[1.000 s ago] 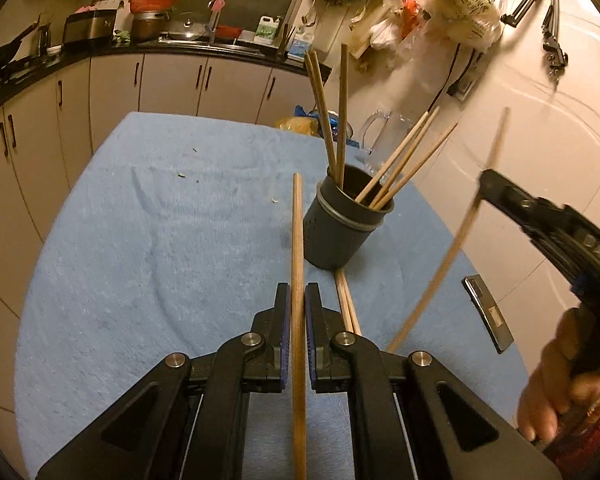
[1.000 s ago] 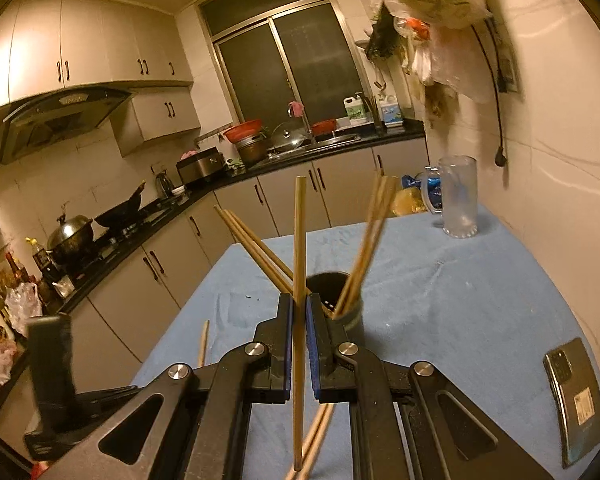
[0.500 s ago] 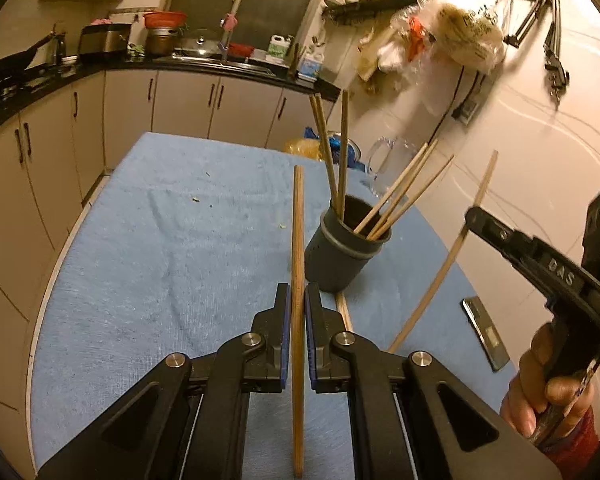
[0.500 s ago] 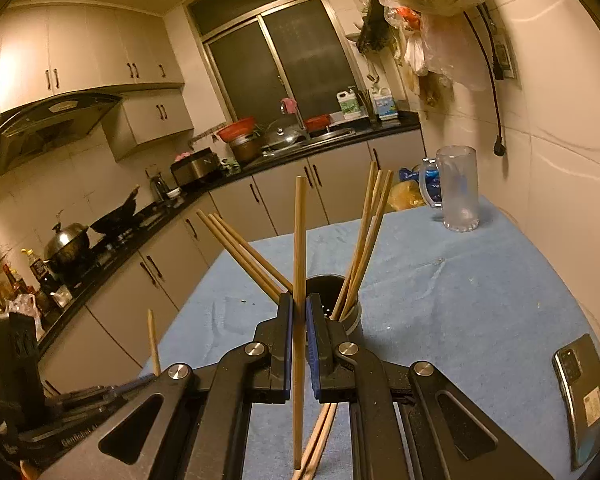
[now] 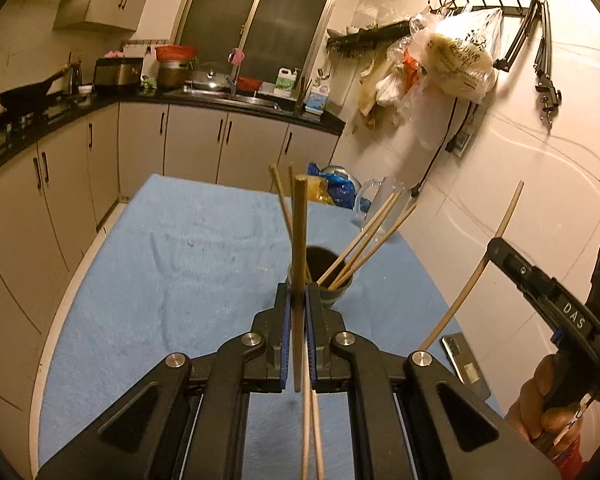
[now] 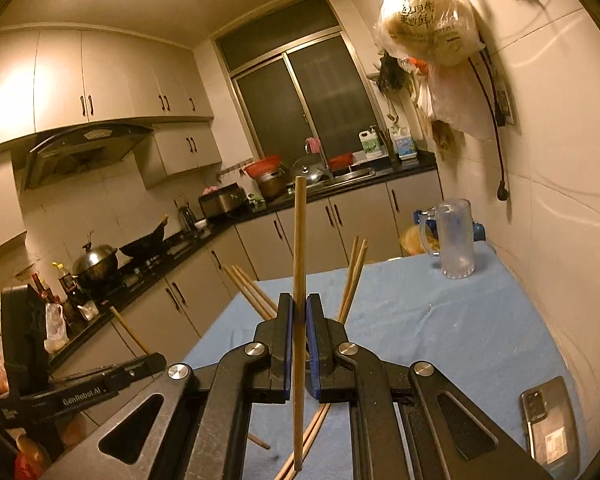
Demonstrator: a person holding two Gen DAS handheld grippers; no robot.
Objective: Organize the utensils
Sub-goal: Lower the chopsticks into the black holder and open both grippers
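Note:
My left gripper [image 5: 296, 300] is shut on a wooden chopstick [image 5: 299, 232] and holds it upright, just in front of the dark grey utensil cup [image 5: 338, 294]. The cup holds several chopsticks leaning out. My right gripper [image 6: 298, 312] is shut on another chopstick [image 6: 299, 240], also upright; it shows at the right in the left wrist view [image 5: 496, 246]. Two loose chopsticks [image 5: 312, 432] lie on the blue cloth below my left gripper. In the right wrist view the cup is hidden behind the jaws; only its chopsticks [image 6: 354, 276] show.
The blue cloth [image 5: 159, 264] covers the table. A phone [image 6: 550, 424] lies at the table's right edge. A clear glass mug [image 6: 454, 240] stands at the far right corner near the wall. Kitchen cabinets run along the left and back.
Both grippers have risen and tilted up with their chopsticks. The left chopstick now stands in line with the cup; the cup appears lower and nearer the jaws in both views.

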